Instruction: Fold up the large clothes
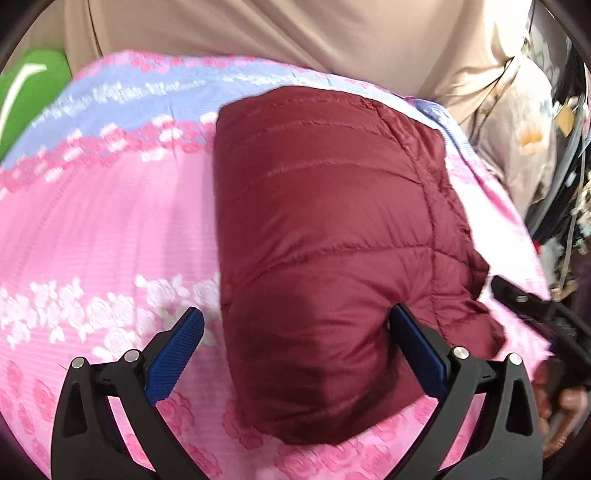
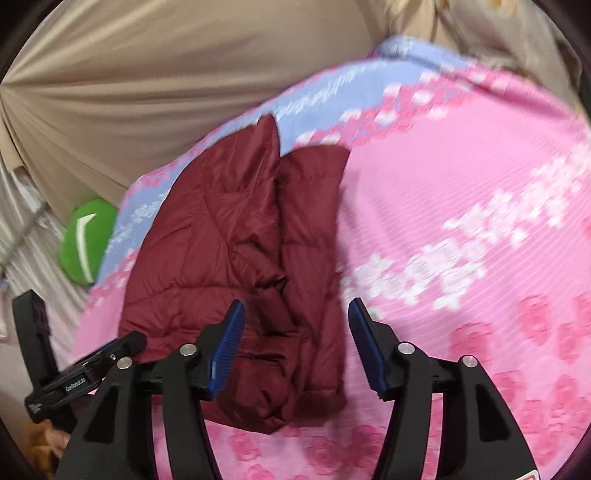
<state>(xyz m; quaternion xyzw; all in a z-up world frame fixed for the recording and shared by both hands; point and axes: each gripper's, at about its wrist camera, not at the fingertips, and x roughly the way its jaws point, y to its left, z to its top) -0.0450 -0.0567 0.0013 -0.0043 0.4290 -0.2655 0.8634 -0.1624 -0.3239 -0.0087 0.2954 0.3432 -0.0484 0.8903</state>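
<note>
A maroon quilted puffer jacket (image 1: 332, 236) lies folded into a thick bundle on a pink floral bed cover (image 1: 110, 229). My left gripper (image 1: 295, 325) hovers open above the bundle's near end and holds nothing. In the right wrist view the same jacket (image 2: 236, 251) shows as stacked folded layers. My right gripper (image 2: 297, 314) is open and empty just above the jacket's near right edge. Part of the other gripper's body (image 2: 74, 380) shows at the lower left of the right wrist view.
A beige curtain (image 1: 295, 33) hangs behind the bed. A green cushion (image 1: 29, 92) lies at the far left corner of the cover and also shows in the right wrist view (image 2: 88, 240). Cluttered items and cables (image 1: 569, 155) stand right of the bed.
</note>
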